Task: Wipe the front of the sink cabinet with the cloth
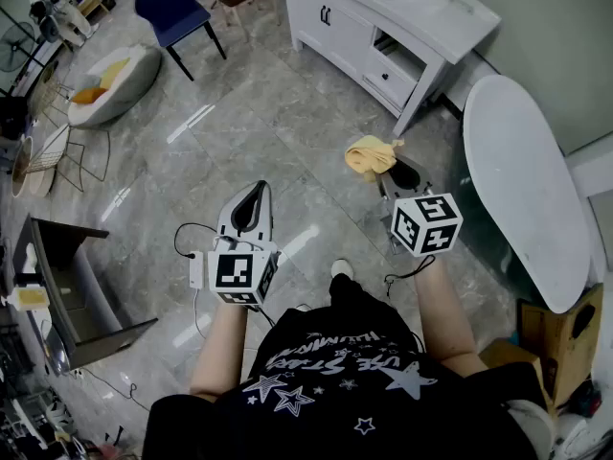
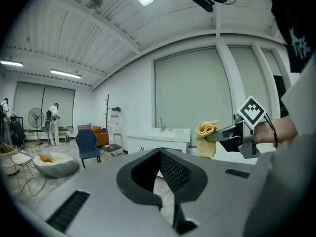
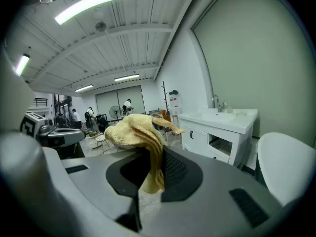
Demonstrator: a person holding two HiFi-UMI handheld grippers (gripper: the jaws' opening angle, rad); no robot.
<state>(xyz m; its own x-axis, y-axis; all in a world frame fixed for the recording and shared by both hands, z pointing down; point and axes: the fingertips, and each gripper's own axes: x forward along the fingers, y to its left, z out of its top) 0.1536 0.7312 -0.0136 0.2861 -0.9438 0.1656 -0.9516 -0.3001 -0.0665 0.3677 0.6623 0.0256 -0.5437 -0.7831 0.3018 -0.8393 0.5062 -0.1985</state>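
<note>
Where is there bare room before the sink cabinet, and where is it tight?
Bare floor lies open between the blue chair, the round cushion and the sink cabinet. Tight on the right: the white oval table stands close by the cabinet's open drawer, near which the right gripper holds the cloth.

Bunched yellow cloth [image 1: 372, 154], pinched by right hand-held gripper [image 3: 150, 157], hangs clear of sink cabinet [image 1: 350, 32].

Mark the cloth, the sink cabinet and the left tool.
cloth [image 1: 372, 154]: head view, middle of the yellow bundle.
sink cabinet [image 1: 339, 29]: head view, white front door panel.
left tool [image 1: 257, 194]: head view, between its tips.
</note>
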